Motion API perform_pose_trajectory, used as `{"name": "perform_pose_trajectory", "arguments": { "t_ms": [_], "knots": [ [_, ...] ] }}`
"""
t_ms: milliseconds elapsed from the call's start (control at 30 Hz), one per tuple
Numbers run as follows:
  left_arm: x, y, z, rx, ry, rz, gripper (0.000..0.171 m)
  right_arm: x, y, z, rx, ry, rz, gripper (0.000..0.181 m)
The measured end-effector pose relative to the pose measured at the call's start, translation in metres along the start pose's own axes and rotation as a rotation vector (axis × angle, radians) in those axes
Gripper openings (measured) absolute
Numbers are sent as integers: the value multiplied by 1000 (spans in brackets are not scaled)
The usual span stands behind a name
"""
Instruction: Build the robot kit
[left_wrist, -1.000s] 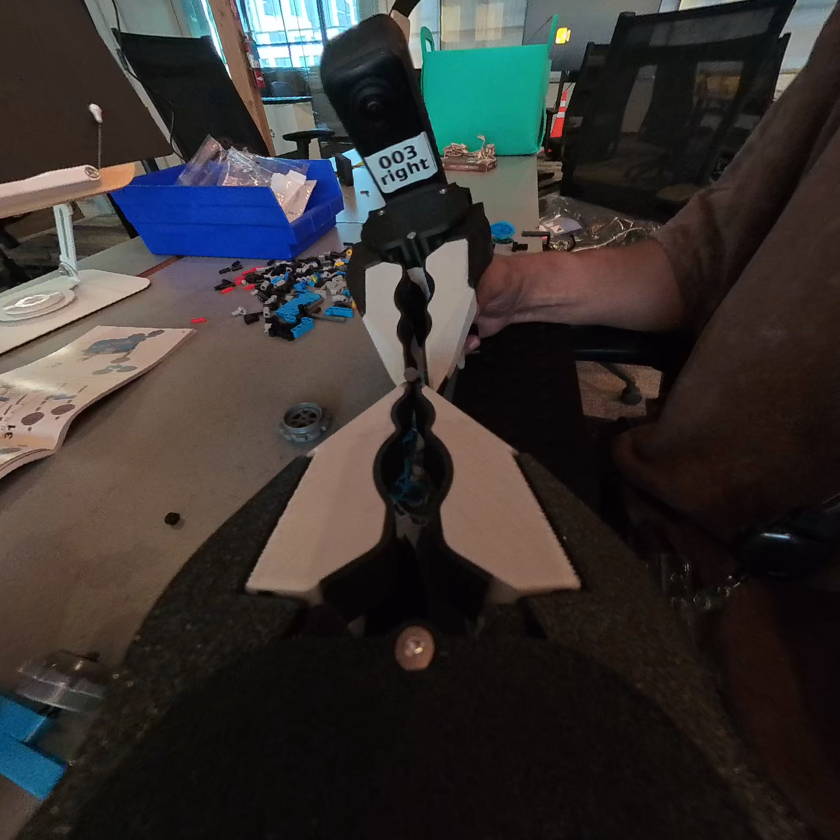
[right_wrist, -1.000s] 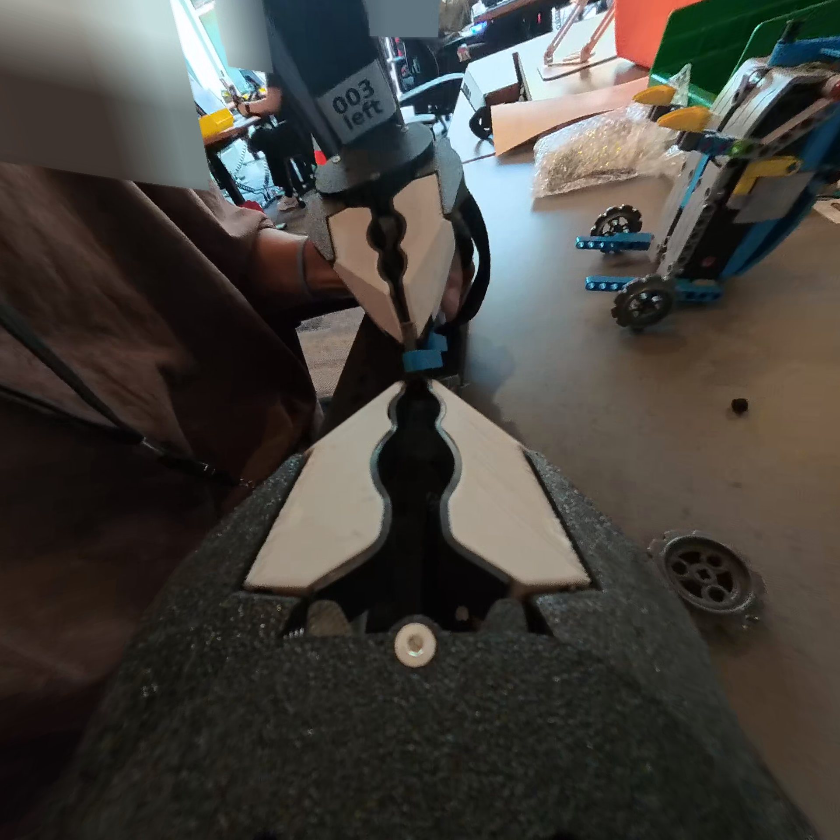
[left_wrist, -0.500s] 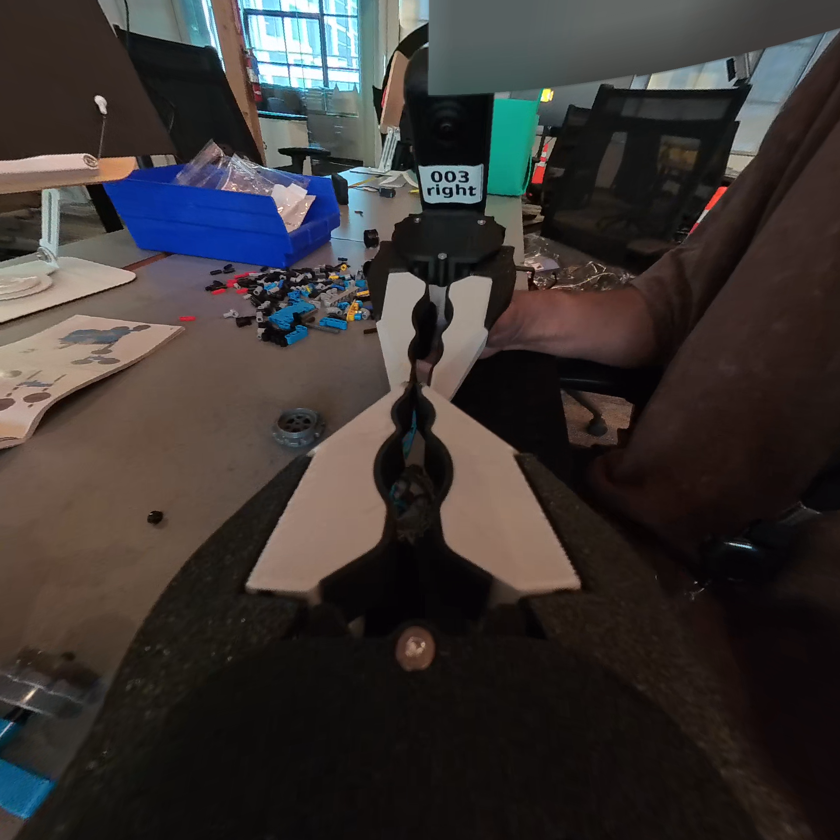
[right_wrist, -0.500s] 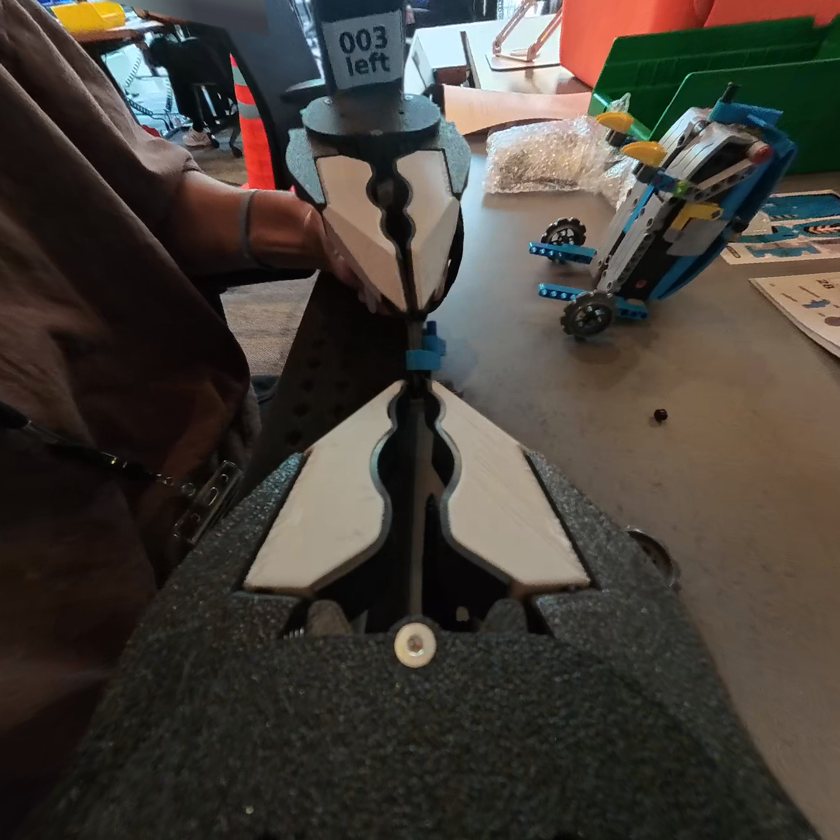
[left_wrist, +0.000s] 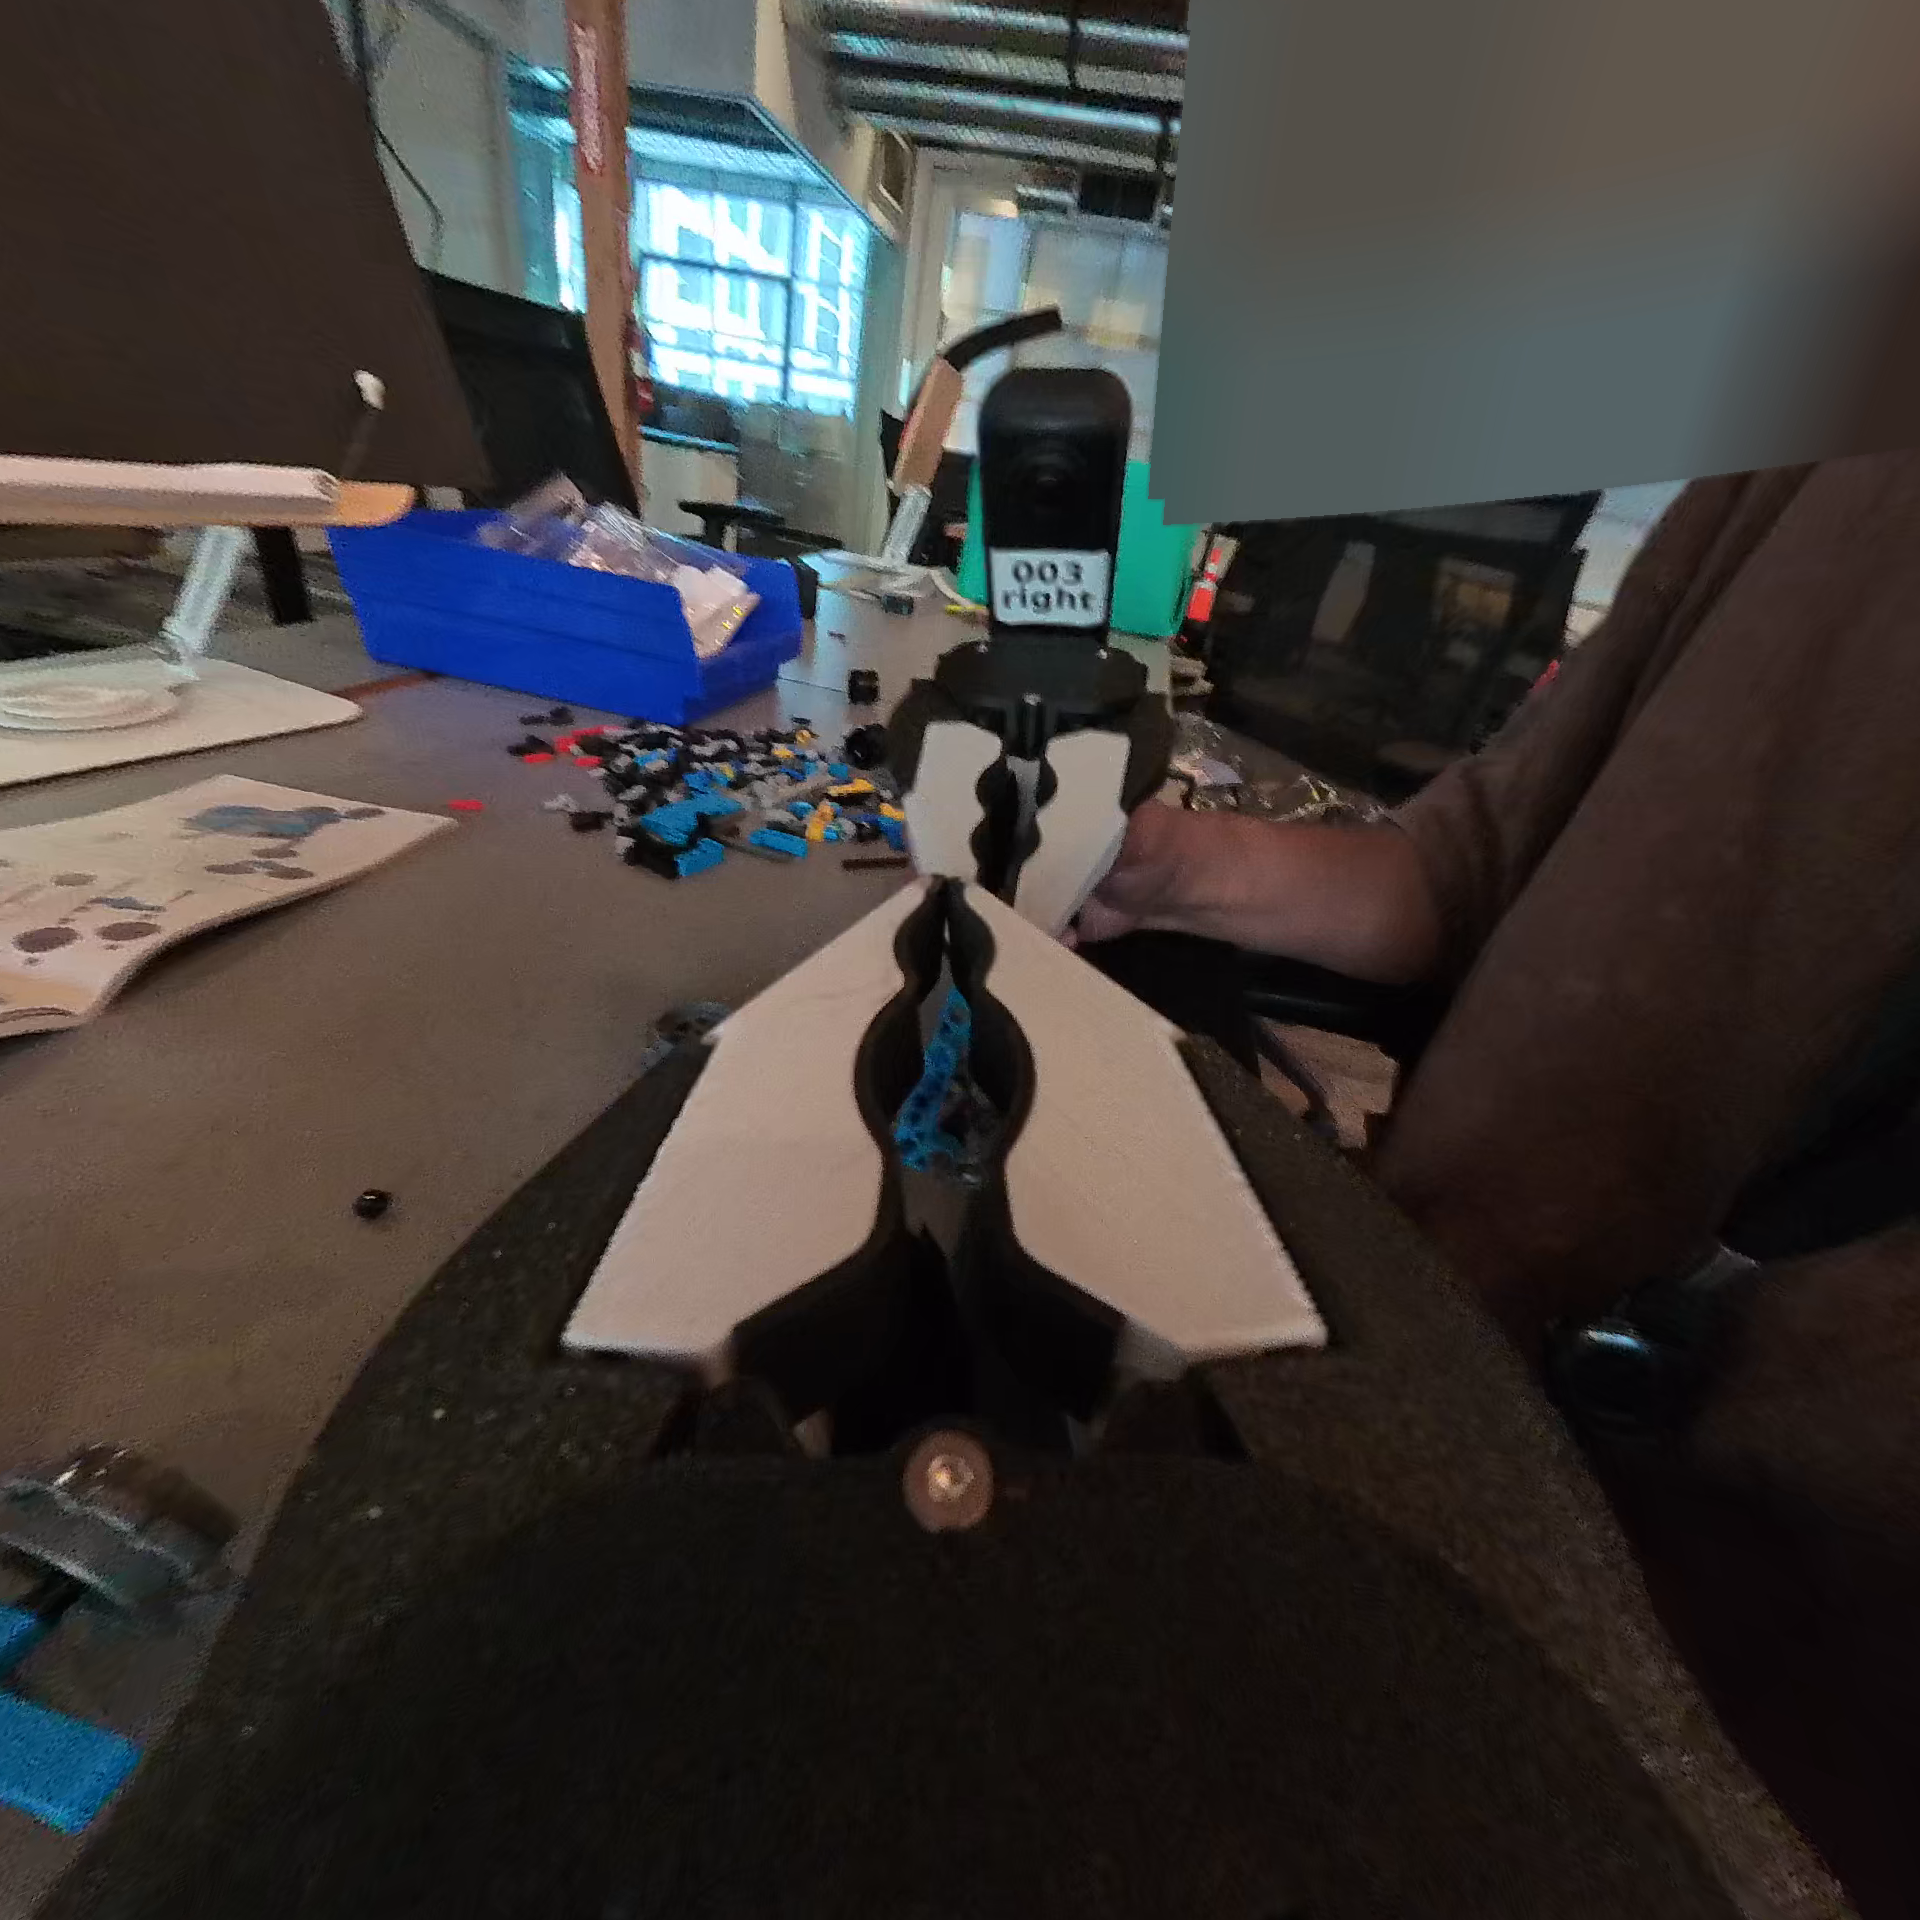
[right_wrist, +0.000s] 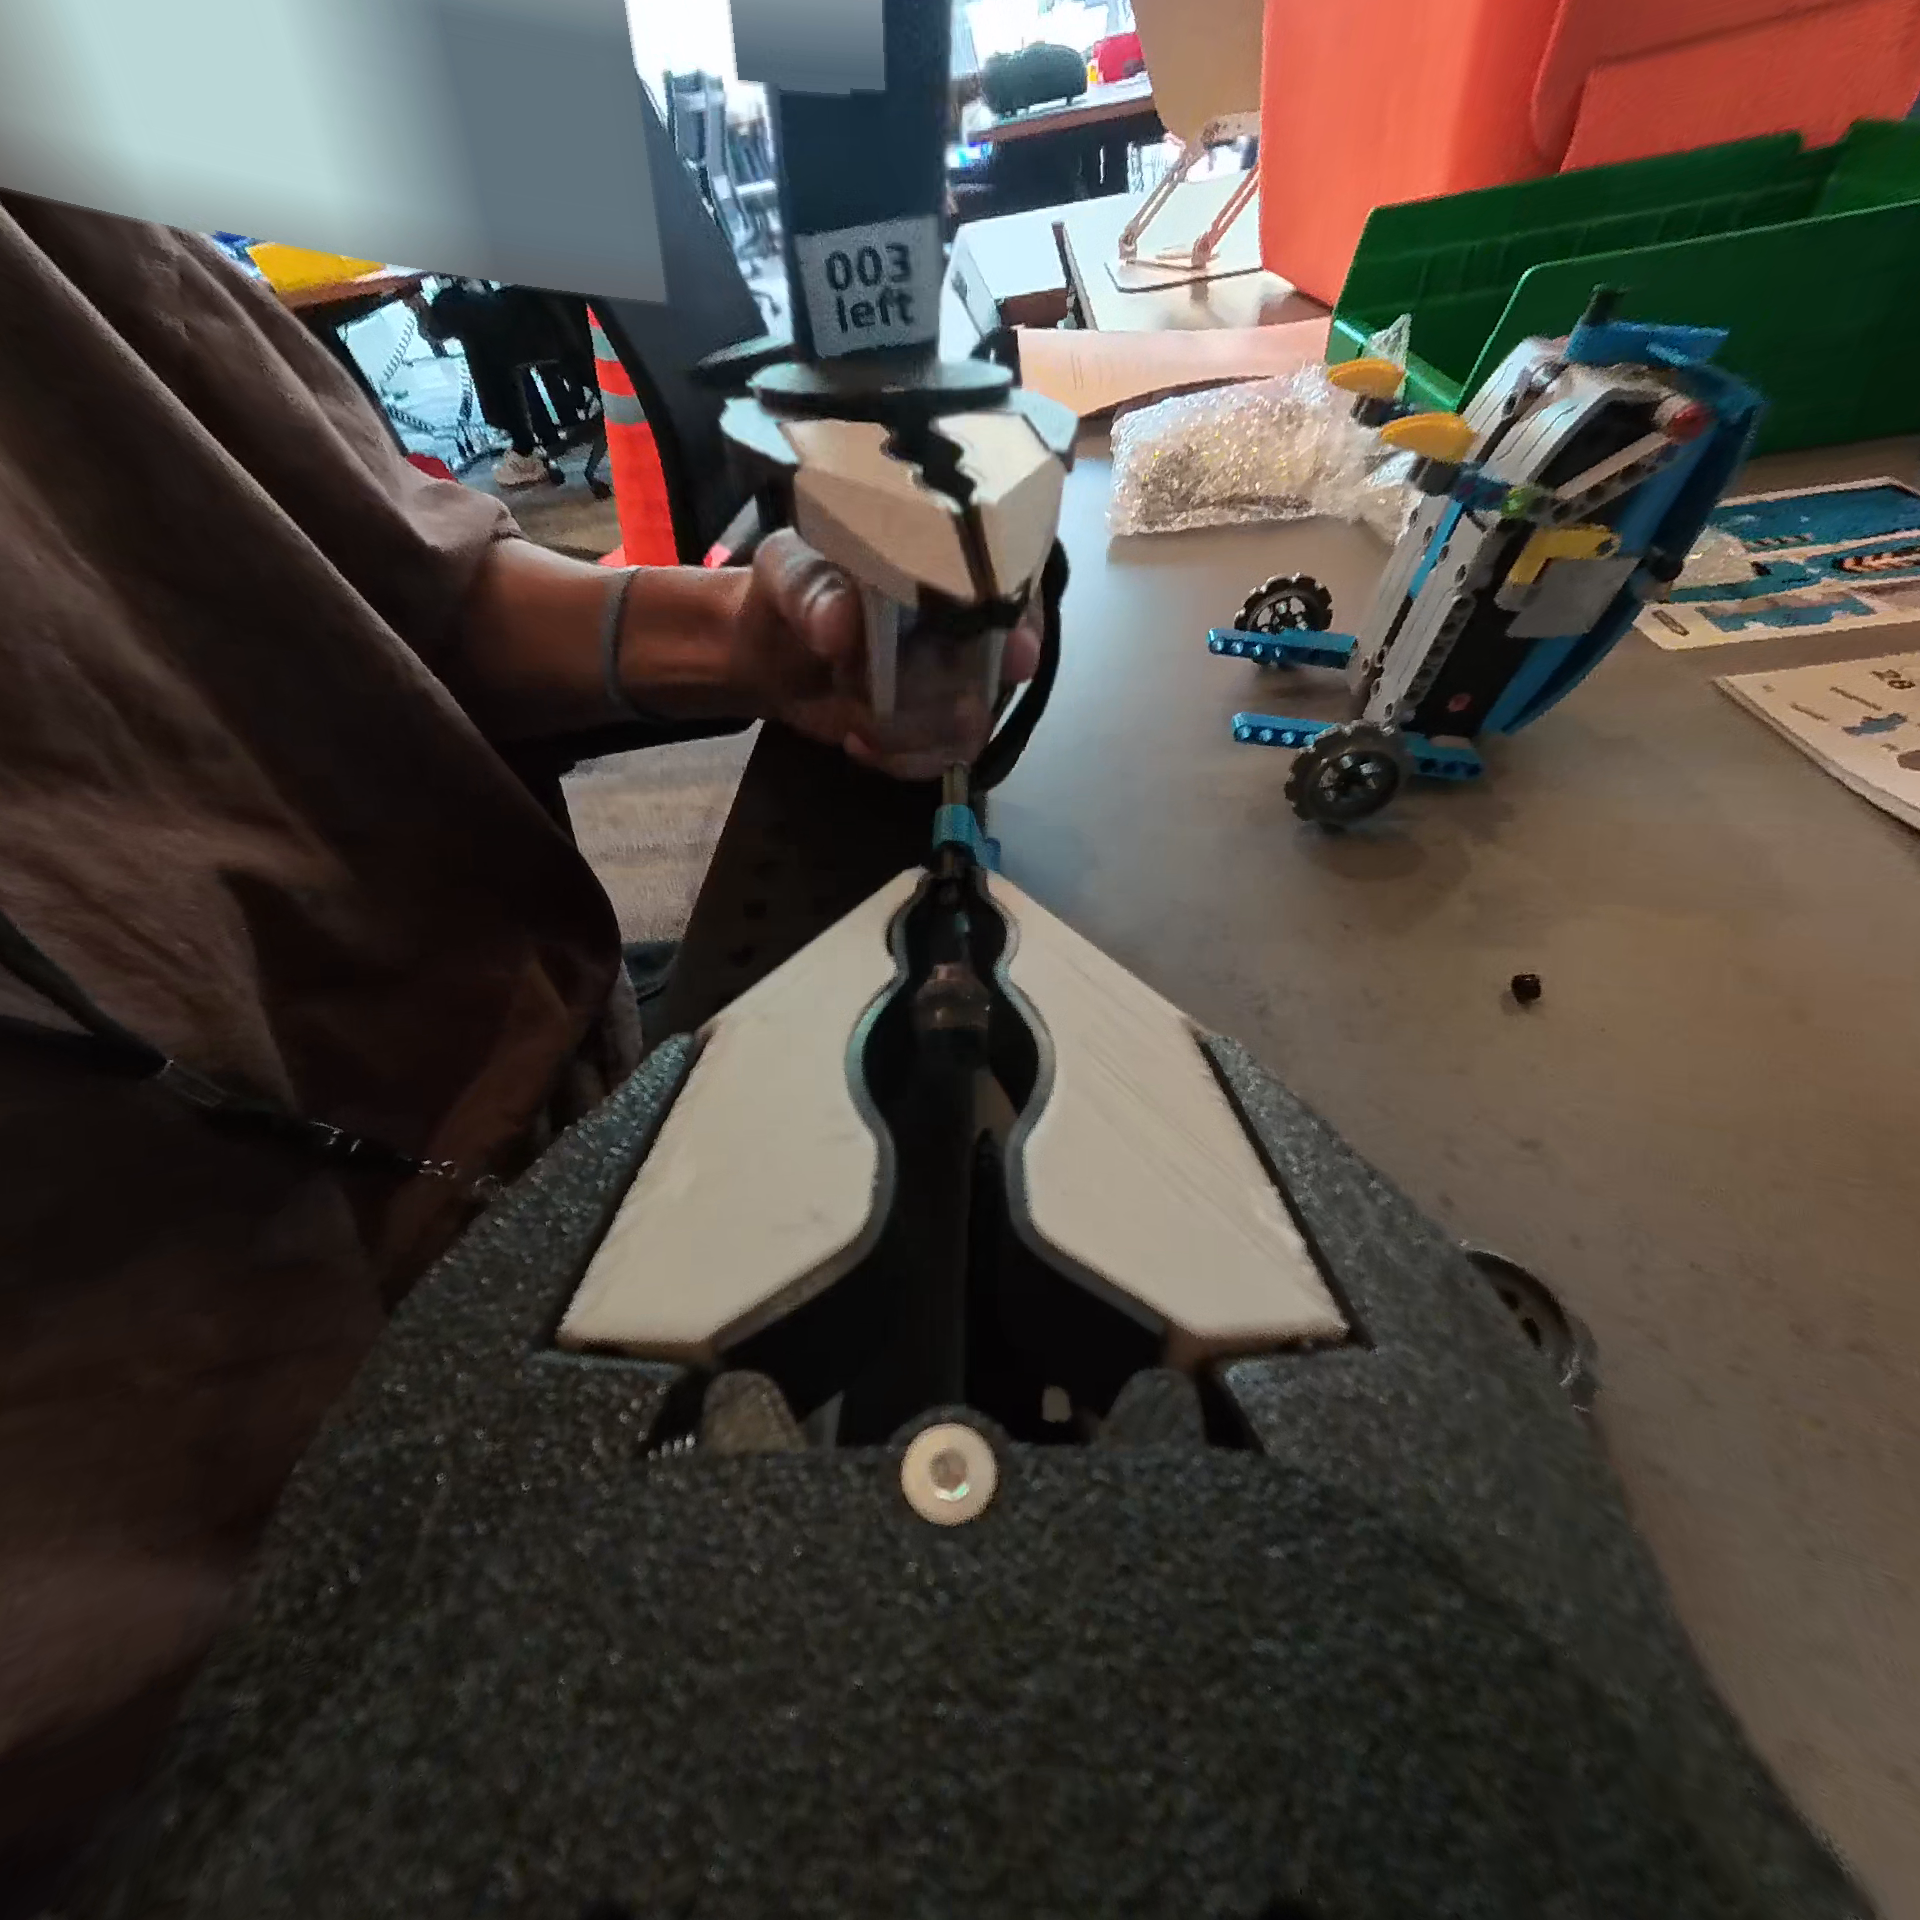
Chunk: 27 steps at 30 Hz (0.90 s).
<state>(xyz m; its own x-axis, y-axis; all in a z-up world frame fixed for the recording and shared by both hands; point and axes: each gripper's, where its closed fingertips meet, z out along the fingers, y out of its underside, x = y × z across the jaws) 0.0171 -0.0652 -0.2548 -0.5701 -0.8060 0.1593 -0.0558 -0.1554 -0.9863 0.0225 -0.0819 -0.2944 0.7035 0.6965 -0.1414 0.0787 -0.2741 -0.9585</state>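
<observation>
1. Loose small bricks (left_wrist: 727, 790) lie scattered at the far middle of the desk (left_wrist: 416, 1039), with a blue bin (left_wrist: 561, 623) of clear bags behind them and an open booklet (left_wrist: 156, 883) to the left
2. From the right wrist view, a half-built blue and white model (right_wrist: 1538, 561) leans on its wheels at the right, a green bin (right_wrist: 1662, 270) behind it, a bubble-wrap bag (right_wrist: 1236, 457) farther left, and a tiny black piece (right_wrist: 1525, 985) alone on the desk
3. A grey wheel hub (right_wrist: 1517, 1309) sits just beside the right hand-held gripper (right_wrist: 951, 883), partly hidden by its body
4. The left hand-held gripper (left_wrist: 943, 894) has its fingers pressed together on a blue studded beam (left_wrist: 940, 1081), seen between the pads
5. The right hand-held gripper is clamped on a thin dark axle (right_wrist: 951, 997) carrying a blue connector (right_wrist: 958, 831) just past its tips
6. The two face each other tip to tip at the near desk edge; a hand (right_wrist: 831, 655) wraps the left one's handle
</observation>
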Motion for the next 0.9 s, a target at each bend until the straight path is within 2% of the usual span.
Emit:
{"name": "perform_pose_trajectory", "arguments": {
  "t_ms": [100,333,500,900],
  "knots": [
    [7,12,8,-77,34,25,0,0,-4,-4,25,-6,5,6],
    [9,21,13,-134,16,69,0,-1,-2,-3,13,-6,0,6],
    [4,14,8,-94,3,35,0,-2,-7,-6,46,-16,7,6],
    [8,24,13,-153,-7,92,0,0,-8,-10,59,-15,18,6]
  ]
}}
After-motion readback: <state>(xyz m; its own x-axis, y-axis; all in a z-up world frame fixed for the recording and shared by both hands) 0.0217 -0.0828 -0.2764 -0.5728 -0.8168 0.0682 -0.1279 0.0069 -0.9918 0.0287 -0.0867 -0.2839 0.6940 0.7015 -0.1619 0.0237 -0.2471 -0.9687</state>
